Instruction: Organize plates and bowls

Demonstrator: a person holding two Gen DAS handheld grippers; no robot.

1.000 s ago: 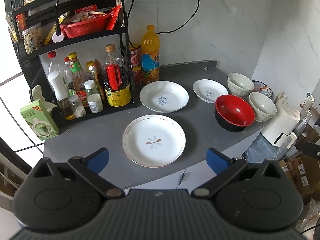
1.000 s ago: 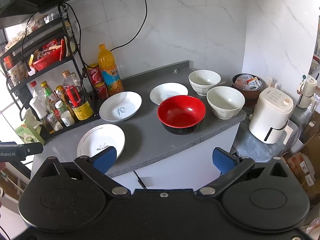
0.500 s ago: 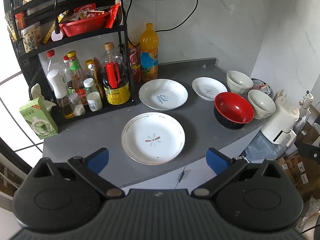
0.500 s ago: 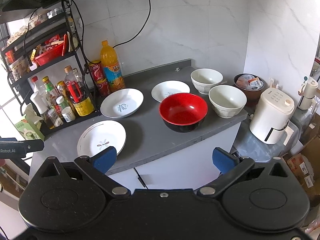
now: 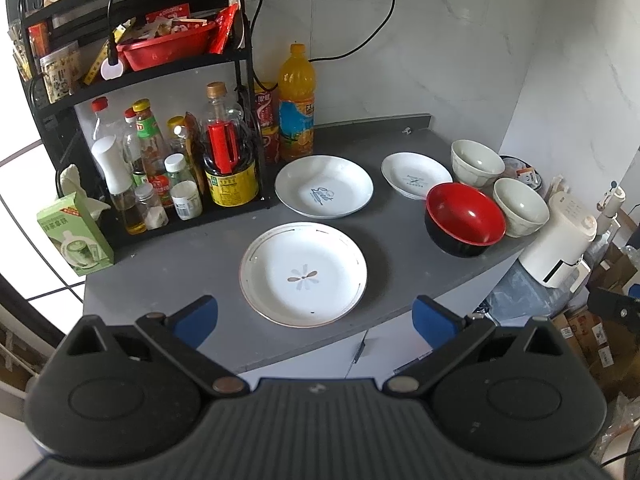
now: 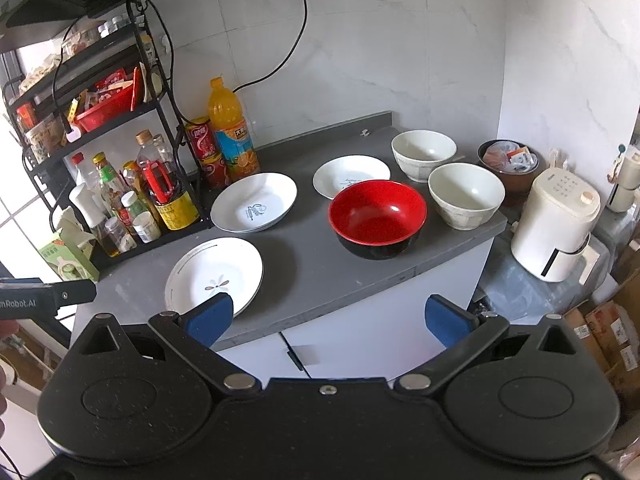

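On the left of the grey table (image 5: 168,272) stands a black rack (image 5: 132,80) full of bottles, and beside it an orange juice bottle (image 5: 296,104). In front of the rack lies the flower plate (image 5: 303,274), alone, near the front edge. Behind it is the deep white plate (image 5: 324,186) with a blue mark, and further right the small plate (image 5: 416,175). Then come the bowls: the red bowl (image 5: 464,218) at the front, one white bowl (image 5: 476,162) near the wall and a second white bowl (image 5: 520,207) at the table's right end. A white appliance (image 5: 560,240) stands lower, beyond the table.

Nothing is stacked yet; every plate and bowl lies separately, so I judge the task has hardly begun. All the gathering of plates and nesting of bowls is left.

The left claw (image 5: 316,314) hovers before the flower plate, its blue pads wide apart and holding nothing. The right claw (image 6: 328,318) is also spread wide and empty, in front of the table edge.
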